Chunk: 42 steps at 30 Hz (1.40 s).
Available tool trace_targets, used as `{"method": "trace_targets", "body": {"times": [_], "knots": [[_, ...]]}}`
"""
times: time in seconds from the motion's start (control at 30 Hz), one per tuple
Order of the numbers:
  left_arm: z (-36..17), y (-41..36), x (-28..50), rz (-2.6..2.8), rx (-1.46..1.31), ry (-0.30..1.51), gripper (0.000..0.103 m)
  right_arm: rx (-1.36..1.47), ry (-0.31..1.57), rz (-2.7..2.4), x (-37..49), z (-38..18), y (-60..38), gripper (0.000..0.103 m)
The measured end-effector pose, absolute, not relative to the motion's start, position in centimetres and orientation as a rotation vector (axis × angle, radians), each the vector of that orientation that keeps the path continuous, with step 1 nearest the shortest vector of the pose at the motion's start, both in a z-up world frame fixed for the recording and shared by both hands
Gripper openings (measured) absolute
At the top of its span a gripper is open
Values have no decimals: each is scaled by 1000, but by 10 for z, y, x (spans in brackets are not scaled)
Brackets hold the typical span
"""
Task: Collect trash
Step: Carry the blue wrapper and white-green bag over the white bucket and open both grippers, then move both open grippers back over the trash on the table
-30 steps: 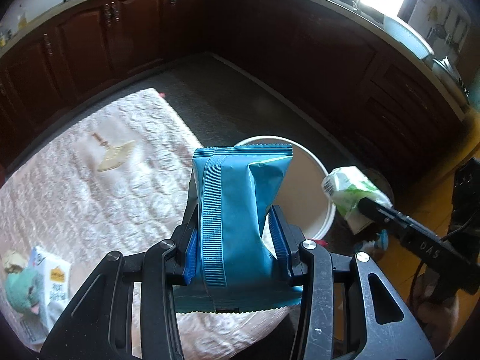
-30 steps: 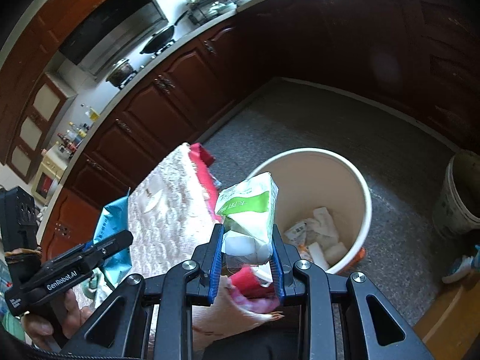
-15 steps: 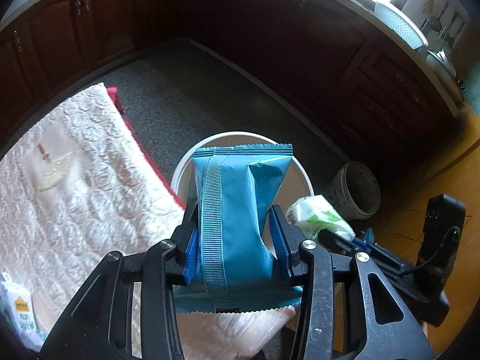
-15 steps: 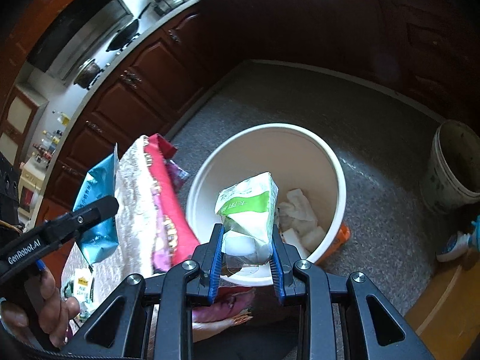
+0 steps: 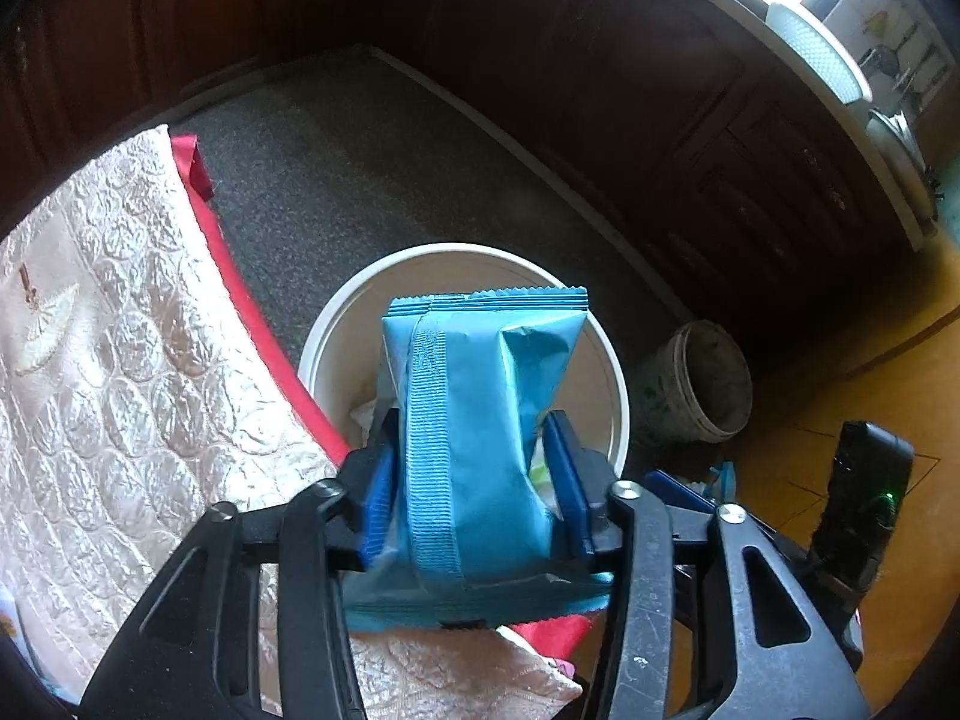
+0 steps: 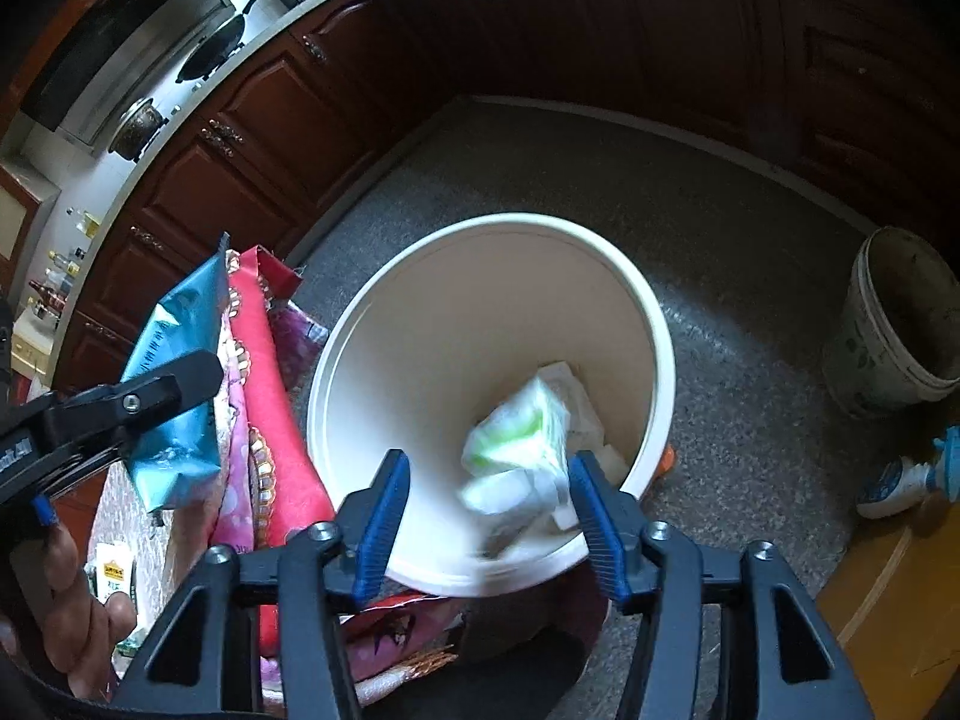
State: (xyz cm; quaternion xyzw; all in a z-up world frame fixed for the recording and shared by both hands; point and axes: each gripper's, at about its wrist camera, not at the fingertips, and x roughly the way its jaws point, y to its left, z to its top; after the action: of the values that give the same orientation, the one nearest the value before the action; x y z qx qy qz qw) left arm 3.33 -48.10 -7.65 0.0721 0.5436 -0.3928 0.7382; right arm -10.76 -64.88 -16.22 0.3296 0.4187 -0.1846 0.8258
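My left gripper (image 5: 474,468) is shut on a blue snack packet (image 5: 480,420) and holds it upright over the near rim of the white trash bin (image 5: 618,384). The packet also shows in the right wrist view (image 6: 174,396), at the left of the bin (image 6: 654,324). My right gripper (image 6: 489,498) is open above the bin's near edge. A green-and-white tissue pack (image 6: 522,438), blurred, is falling between its jaws into the bin, above white paper scraps (image 6: 576,384).
The table with a cream quilted cloth (image 5: 120,372) and red edging (image 5: 252,312) touches the bin on the left. A small milk carton (image 6: 114,576) lies on it. A dirty grey bucket (image 6: 900,324) and a bottle (image 6: 900,480) stand on the floor at right. Dark cabinets ring the room.
My right gripper has opened and let go of the tissue pack, which now drops into the bin. My left gripper with the blue packet has moved over the bin.
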Motion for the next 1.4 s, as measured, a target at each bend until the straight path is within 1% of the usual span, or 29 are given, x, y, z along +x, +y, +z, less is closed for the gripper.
{"method": "trace_targets", "body": {"times": [0.03,0.17,0.23,0.27,0.5,0.63,0.9,1.17,1.3,1.4], "knots": [[-77,-481,35,-861,152,1198,55,700,889,-393,-108,-160,-648,53],[-75,-475,35,-858,134,1198,59,724,883,-414,-119,-156,-650,53],[-74,-471,37,-860,118,1193,68,742,877,-419,-126,-154,-651,54],[-73,-469,37,-869,103,1196,70,747,876,-423,-129,-153,-651,54],[-64,-455,39,-863,67,1198,70,740,855,-422,-140,-139,-639,54],[-53,-426,37,-854,35,1186,70,735,838,-423,-143,-129,-633,61],[-19,-363,26,-783,45,1120,70,682,818,-391,-137,-101,-607,61],[22,-295,9,-780,23,1026,70,540,822,-336,-120,-62,-564,61],[46,-259,5,-681,80,928,70,530,784,-299,-112,-47,-547,61],[62,-220,1,-635,20,878,70,534,756,-250,-106,-39,-529,65]]}}
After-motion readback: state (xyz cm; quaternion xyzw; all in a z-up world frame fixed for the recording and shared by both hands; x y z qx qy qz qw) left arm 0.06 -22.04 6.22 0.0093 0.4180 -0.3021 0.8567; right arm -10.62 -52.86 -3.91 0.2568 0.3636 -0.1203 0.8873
